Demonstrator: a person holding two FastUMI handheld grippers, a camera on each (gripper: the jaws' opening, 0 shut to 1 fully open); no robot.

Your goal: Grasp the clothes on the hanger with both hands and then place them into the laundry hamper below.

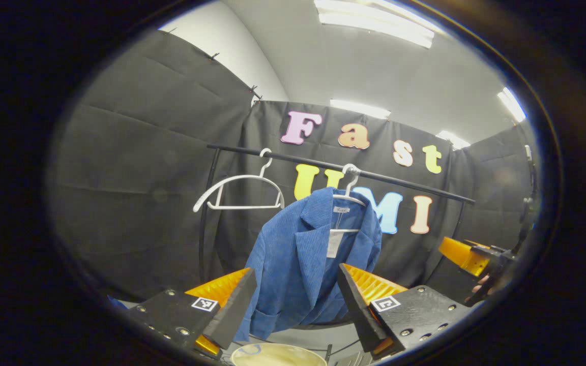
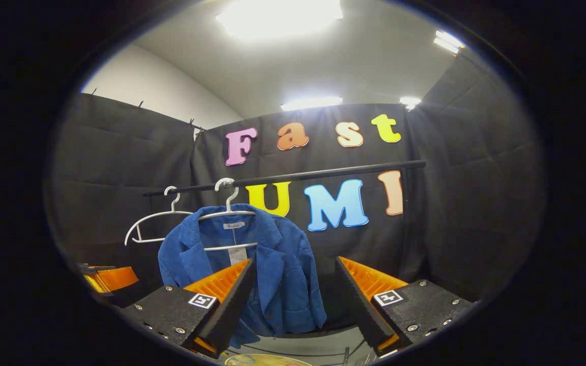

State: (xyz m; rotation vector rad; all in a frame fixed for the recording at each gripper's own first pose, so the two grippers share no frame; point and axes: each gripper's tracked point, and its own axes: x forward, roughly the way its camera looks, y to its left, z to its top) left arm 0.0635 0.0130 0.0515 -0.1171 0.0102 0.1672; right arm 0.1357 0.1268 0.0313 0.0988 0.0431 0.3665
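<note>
Left gripper (image 1: 295, 300) nearest in the left gripper view, fingers spread wide, nothing held. Right gripper (image 2: 293, 300) same in the right gripper view: spread wide, empty, no contact with cloth.

Just below and between the left gripper's fingers, the pale round rim of the hamper (image 1: 279, 352); in the right gripper view it sits at the bottom edge between that gripper's fingers.

Ahead of both grippers, apart from the fingertips, the blue jacket (image 1: 303, 259) hangs on a white hanger (image 1: 350, 195). In the left gripper view it sits straight ahead between the fingers, turned partly side-on, a white tag hanging inside the collar. In the right gripper view the jacket's lower half is ahead of the left finger and in the gap, front facing, collar open.

Off to the right of the left gripper, at the edge, the other gripper's orange and black body with a bit of hand on it.

Left of the jacket, an empty hanger (image 1: 239, 190) on the same black rail (image 1: 405, 184), which runs above and beyond both grippers. Ceiling lights (image 1: 374, 20) farthest up.
</note>
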